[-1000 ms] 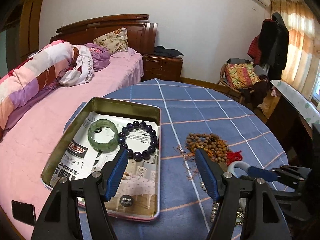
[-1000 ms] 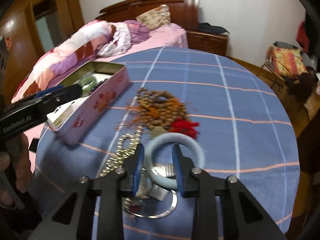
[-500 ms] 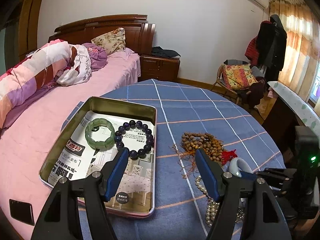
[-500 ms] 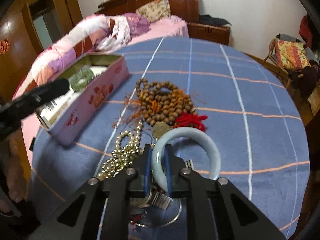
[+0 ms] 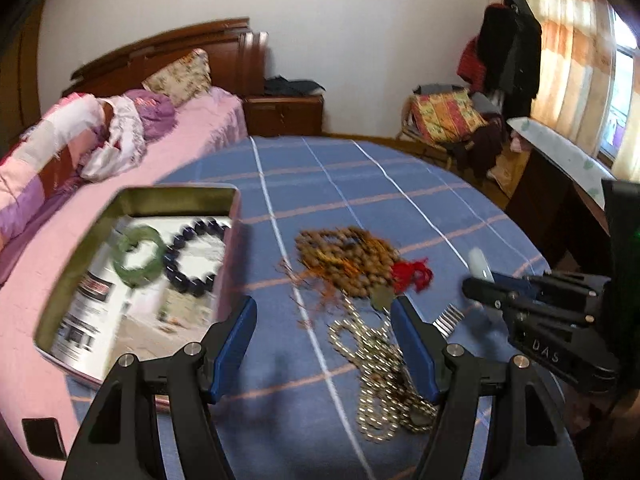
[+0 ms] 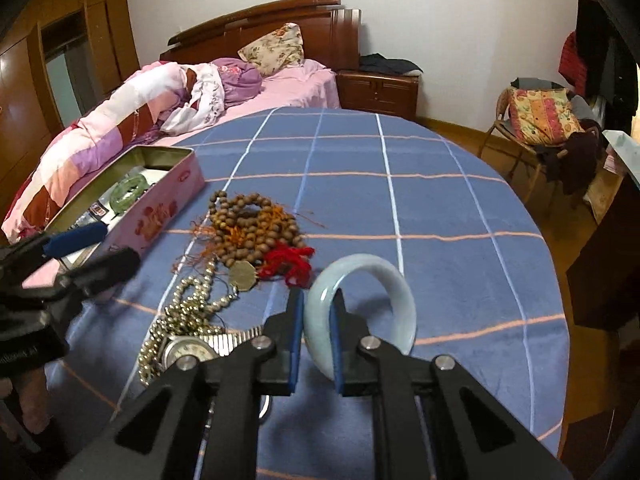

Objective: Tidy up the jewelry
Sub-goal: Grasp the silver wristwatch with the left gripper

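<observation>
**A:** Left wrist view: my left gripper (image 5: 324, 344) hangs with jaws wide apart, nothing between them, over the blue checked tablecloth (image 5: 400, 208). It has slid right since a second ago: the tin (image 5: 228, 200) used to sit under it, now it's off to the left. The picture is blurred. The green bangle (image 5: 138, 256) and dark bead bracelet (image 5: 196, 256) lie inside the tin.

**B:** And the pile?

**A:** The wooden beads (image 5: 348, 264), pearl strand (image 5: 376, 376) and a watch band are loose on the cloth, beside the tin.

**B:** Right wrist view?

**A:** My right gripper (image 6: 317, 332) is clamped on the pale jade bangle (image 6: 384, 280). A second ago the pads stood either side of its rim, not pressing; now they pinch it. The ring stands upright, and I'd say it's off the cloth.

**B:** So?

**A:** The grasp looks done. Next is the carry to the tin (image 6: 160, 208), as I read it. The smooth rim in a narrow pinch may slip or swing.
</observation>
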The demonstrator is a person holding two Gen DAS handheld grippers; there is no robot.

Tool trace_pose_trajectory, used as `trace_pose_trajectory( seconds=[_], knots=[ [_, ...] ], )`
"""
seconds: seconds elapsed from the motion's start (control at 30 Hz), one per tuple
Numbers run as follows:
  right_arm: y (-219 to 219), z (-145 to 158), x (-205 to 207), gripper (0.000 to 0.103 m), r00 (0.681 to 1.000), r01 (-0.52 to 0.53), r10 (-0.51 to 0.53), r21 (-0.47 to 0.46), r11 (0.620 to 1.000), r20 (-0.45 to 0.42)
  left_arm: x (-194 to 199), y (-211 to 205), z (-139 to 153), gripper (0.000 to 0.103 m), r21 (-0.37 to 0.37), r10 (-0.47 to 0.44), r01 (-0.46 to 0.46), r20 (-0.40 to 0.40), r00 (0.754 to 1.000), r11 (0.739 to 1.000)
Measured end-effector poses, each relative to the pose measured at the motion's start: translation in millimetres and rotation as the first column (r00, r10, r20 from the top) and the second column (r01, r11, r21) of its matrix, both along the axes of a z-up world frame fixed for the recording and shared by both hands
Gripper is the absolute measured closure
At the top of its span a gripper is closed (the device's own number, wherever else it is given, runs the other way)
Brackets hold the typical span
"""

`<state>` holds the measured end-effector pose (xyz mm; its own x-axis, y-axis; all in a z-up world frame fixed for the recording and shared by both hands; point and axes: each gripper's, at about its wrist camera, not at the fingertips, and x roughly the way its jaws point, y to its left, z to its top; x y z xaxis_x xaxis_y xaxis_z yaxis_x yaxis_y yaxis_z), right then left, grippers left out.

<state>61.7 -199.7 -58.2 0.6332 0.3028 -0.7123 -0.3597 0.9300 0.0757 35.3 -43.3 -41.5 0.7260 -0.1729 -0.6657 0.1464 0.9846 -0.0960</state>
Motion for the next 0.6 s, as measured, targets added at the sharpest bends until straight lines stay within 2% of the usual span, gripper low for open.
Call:
trace_pose_trajectory(
  seconds=[0.2, 0.47, 0.6],
  knots=[
    [-5, 1, -3, 0.088, 1.000, -0.004, 0.004, 0.012, 1.000, 0.009, -7, -16, -2, 0.034, -0.011, -0.045, 0.045, -0.023, 0.999, 0.999],
    [-13, 1, -11, 0.088, 1.000, 0.012, -0.012, -0.001, 1.000, 0.018, -20, -43, -6, 0.034, 0.037, -0.116, 0.117, -0.029, 0.993, 0.992],
    [-21, 1, -15, 0.088, 0.999, 0.029, -0.029, 0.006, 1.000, 0.019, -19, -52, -12, 0.034, 0.038, -0.139, 0.142, -0.056, 0.989, 0.989]
  ],
)
